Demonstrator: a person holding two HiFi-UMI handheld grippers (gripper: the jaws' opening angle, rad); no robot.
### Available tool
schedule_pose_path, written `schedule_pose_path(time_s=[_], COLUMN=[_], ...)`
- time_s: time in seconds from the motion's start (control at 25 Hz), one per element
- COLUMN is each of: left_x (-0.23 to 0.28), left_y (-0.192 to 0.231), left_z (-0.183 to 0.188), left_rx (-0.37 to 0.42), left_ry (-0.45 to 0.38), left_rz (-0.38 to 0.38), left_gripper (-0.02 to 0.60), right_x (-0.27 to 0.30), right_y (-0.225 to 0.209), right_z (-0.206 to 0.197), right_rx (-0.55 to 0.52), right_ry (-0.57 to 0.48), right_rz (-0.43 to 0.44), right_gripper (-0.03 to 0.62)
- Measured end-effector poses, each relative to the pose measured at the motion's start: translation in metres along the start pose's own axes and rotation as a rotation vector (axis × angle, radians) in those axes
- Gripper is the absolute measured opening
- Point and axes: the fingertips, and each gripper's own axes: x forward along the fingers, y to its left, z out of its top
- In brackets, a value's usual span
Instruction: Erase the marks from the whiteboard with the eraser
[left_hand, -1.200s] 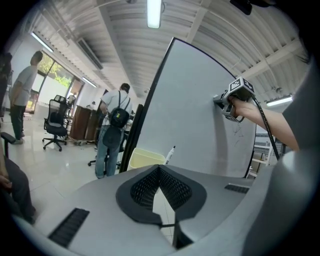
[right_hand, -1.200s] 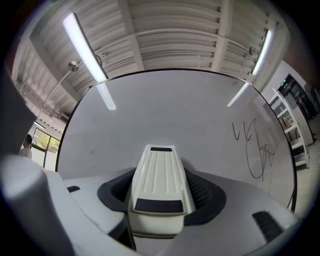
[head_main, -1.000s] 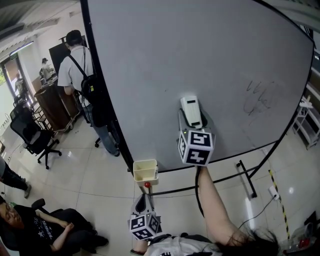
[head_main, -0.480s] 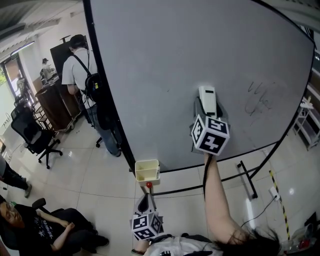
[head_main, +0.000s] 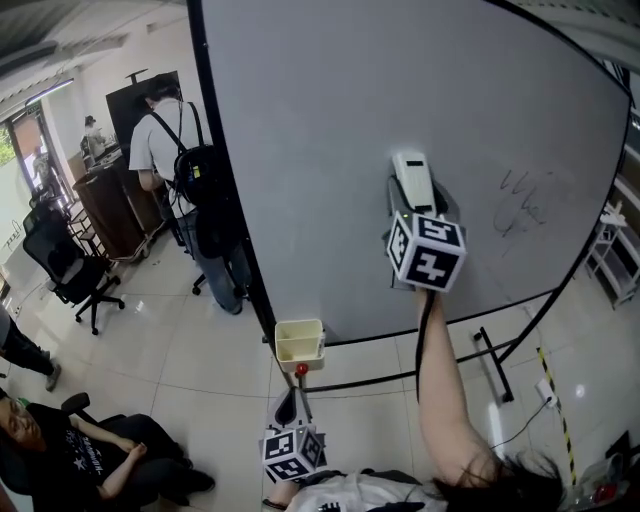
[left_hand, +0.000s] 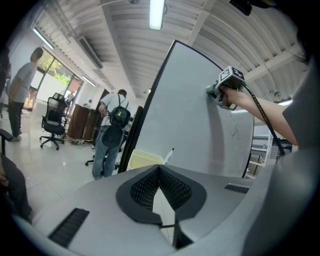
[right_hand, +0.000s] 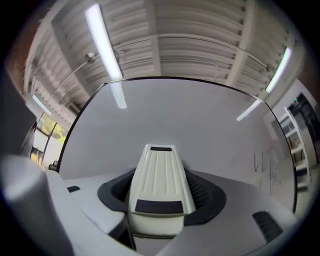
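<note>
Eraser (head_main: 412, 172) and whiteboard (head_main: 320, 130) meet in the right half of the board: the right gripper (head_main: 411, 196) holds the cream-coloured eraser by its sides, jaws pinching it from left and right, with its ribbed back facing the gripper's camera. From the left gripper view the eraser appears to lie against the board's surface. The marks (head_main: 522, 204), a few thin dark scribbled strokes, sit to the right of the eraser in the head view, slightly lower, and well apart from it. The person's bare arm reaches up from the bottom of the head view to this gripper.

The left gripper (head_main: 290, 404) hangs low, below the board's bottom edge, its jaws pressed together at the tips with nothing between them. Just above it in the head view, a pale yellow bin (head_main: 299, 341) sits by the board's lower left corner, and a marker (left_hand: 169, 155) stands in it.

Left of the board, a person with a backpack (head_main: 172, 150) stands with their back turned, near a black office chair (head_main: 66, 276).
</note>
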Motion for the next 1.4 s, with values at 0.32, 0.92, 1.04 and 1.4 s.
schedule_pose_path(time_s=[0.32,0.92,1.04,1.4], left_x=[-0.009,-0.054,-0.061,-0.087], left_y=[0.017,0.055,0.052,-0.027], left_z=[0.002,-0.003,-0.001,-0.037], left_rx=[-0.006,-0.018,-0.018,0.024], left_ry=[-0.001,-0.021,-0.044,-0.019], left_rz=[0.018,0.094,0.109,0.046], left_gripper=[-0.005,-0.005,-0.005,-0.005], right_x=[-0.018,-0.005,-0.021,-0.173], right_y=[0.132,0.113,0.163,0.048], right_z=[-0.021,-0.002,-0.013,-0.073], right_rx=[-0.224,-0.109,-0.159,0.072], right_ry=[0.051,0.052,0.053,0.151], right_rz=[0.159,0.125,0.221,0.248], right_gripper=[0.272,0.273,0.273,0.275])
